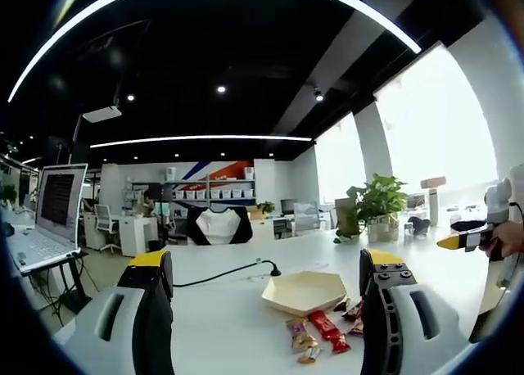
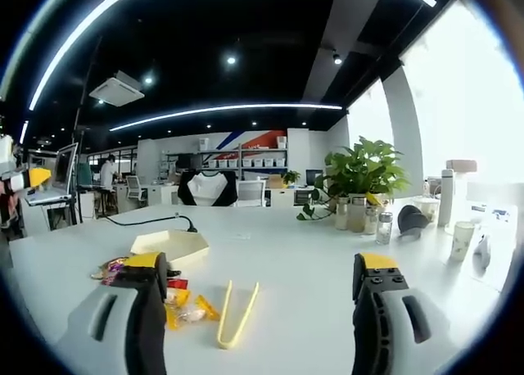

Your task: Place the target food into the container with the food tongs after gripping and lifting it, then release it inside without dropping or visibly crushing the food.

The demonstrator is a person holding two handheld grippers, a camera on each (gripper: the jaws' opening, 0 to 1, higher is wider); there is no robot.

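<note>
1. Right gripper point(image 2: 258, 309) hovers released, jaws wide apart, over the white counter point(image 2: 311, 252).
2. Yellow tongs point(image 2: 236, 314) lie between its jaws.
3. Wrapped snacks point(image 2: 184, 305) sit by its left jaw, the hexagonal container point(image 2: 172, 246) just beyond.
4. Left gripper point(image 1: 266, 309) is released too, holding nothing.

Bright and sharp at centre, lit by blown-out windows point(image 1: 434, 121) and ceiling light strips point(image 2: 229, 109). Strongly fisheye-bent toward the edges, with soft glare on the white table point(image 2: 311, 260).
</note>
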